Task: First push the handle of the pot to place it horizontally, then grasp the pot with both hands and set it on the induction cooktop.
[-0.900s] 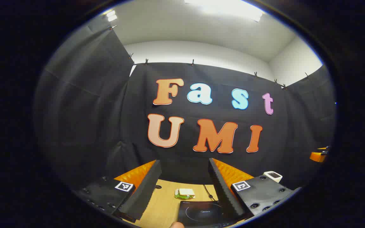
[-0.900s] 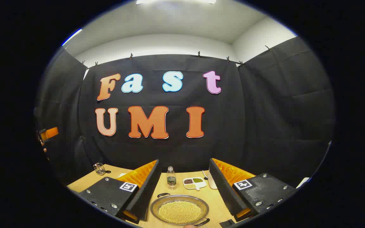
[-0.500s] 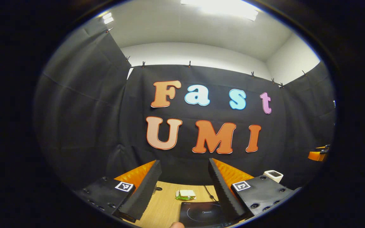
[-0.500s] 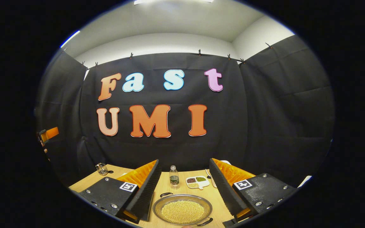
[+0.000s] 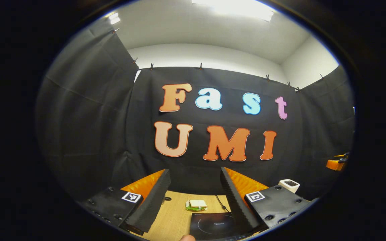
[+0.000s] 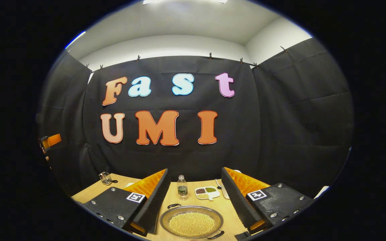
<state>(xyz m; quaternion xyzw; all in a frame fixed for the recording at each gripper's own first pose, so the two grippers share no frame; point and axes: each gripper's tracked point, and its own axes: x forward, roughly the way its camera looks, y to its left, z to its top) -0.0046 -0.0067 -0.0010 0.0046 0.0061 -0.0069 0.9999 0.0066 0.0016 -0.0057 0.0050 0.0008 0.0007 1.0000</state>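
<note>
- Both grippers are held high above the table (image 6: 228, 209), tilted toward the booth wall, with the job not yet begun.
- The left gripper (image 5: 193, 182) is spread wide with nothing between its fingers; the cooktop (image 5: 214, 226) is seen at 6 o'clock in the left gripper view, partly behind the right-hand finger.
- The right gripper (image 6: 193, 182) is likewise spread and empty; the pot (image 6: 191, 222) is framed between its fingers at 6 o'clock in the right gripper view.
- The pot is seen as a shallow, wide metal pan, filled almost level with small yellow beads or beans, resting flat on the table.
- Two dark loop handles are visible: one (image 6: 174, 206) at the rim's 10 o'clock, the other (image 6: 214, 235) at 5 o'clock.
- The line between the handles is judged to run diagonally, so the first push appears still to be made.
- A slow, low nudge on one handle, along the rim's tangent, is advised, so the pot is turned in place and nothing is spilled.
- A bottle (image 6: 181, 188) and a tray (image 6: 207, 192) at 12 o'clock beyond the pot are best kept clear.
</note>
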